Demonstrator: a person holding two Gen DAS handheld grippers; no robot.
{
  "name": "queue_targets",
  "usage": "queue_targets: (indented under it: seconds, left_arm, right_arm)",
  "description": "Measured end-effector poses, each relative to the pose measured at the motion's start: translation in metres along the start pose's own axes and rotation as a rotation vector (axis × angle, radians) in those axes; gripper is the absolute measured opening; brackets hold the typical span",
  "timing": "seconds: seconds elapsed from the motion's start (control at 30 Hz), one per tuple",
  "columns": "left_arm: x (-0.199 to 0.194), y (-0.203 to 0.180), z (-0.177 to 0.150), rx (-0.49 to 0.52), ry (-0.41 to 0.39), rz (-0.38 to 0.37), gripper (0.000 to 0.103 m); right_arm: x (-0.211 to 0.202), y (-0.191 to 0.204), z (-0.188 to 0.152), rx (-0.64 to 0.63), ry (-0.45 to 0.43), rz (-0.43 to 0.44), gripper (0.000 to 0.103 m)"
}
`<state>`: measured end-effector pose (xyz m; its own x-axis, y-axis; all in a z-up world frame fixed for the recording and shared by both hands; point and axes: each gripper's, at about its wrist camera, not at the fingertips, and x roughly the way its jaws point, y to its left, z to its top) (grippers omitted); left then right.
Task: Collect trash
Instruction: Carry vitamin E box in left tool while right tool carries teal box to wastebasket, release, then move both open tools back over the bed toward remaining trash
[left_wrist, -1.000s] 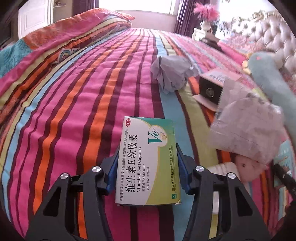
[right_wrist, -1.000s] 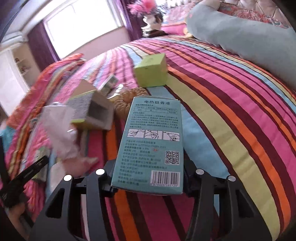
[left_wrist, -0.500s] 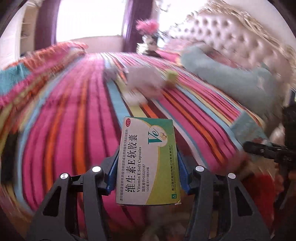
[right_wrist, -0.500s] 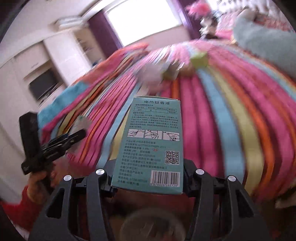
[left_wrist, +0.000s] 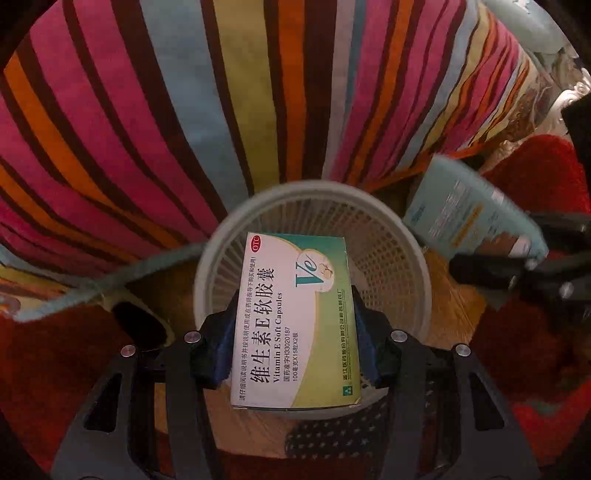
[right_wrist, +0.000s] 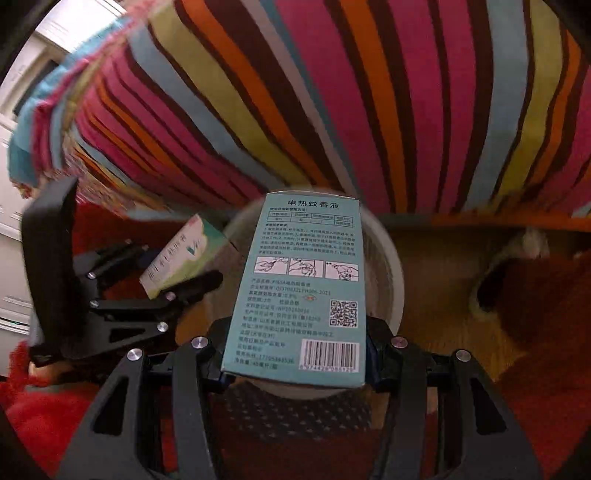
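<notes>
My left gripper (left_wrist: 293, 317) is shut on a white and green vitamin E capsule box (left_wrist: 295, 317), which hangs right over the round white mesh wastebasket (left_wrist: 391, 240) on the floor. In the right wrist view my right gripper (right_wrist: 295, 332) is shut on a teal mosquito-liquid box (right_wrist: 303, 288), above the same wastebasket (right_wrist: 391, 273). Each gripper shows in the other's view: the right one with its teal box (left_wrist: 472, 218) at the basket's right, the left one with its box (right_wrist: 177, 258) at the basket's left. Both point steeply down.
The striped bedspread (left_wrist: 258, 92) hangs down the bed's side just behind the basket. Red sleeves (left_wrist: 535, 177) and a red rug or garment flank the basket on a wooden floor (right_wrist: 443, 288). A pale slipper (right_wrist: 517, 266) lies to the right.
Both grippers swung off the bed top and sank, tilting downward, still holding their boxes. The view went from the bed surface to the wastebasket on the floor beside the bed.
</notes>
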<state>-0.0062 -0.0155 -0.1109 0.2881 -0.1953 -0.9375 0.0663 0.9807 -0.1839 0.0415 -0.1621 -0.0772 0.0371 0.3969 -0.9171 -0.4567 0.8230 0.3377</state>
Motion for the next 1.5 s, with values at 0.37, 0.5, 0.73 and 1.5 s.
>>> queue_targets:
  seconds: [0.37,0.5,0.73,1.5]
  left_arm:
    - [0.016,0.003,-0.013,-0.002,0.062,0.016,0.053]
    - [0.019,0.002,-0.013,0.004,0.075,0.021,0.053]
    - [0.028,0.001,-0.013,0.014,0.112,0.072,0.085]
    - [-0.118,0.012,0.045,0.037,-0.264,0.029,0.09]
  right_arm:
    - [0.019,0.014,0.002,-0.042,0.041,-0.038,0.049]
    - [0.013,0.0,-0.011,-0.063,0.033,-0.058,0.05]
    - [0.013,-0.008,-0.014,-0.061,0.024,-0.098,0.065]
    - [-0.094,-0.003,0.016,-0.099,-0.28,-0.037,0.068]
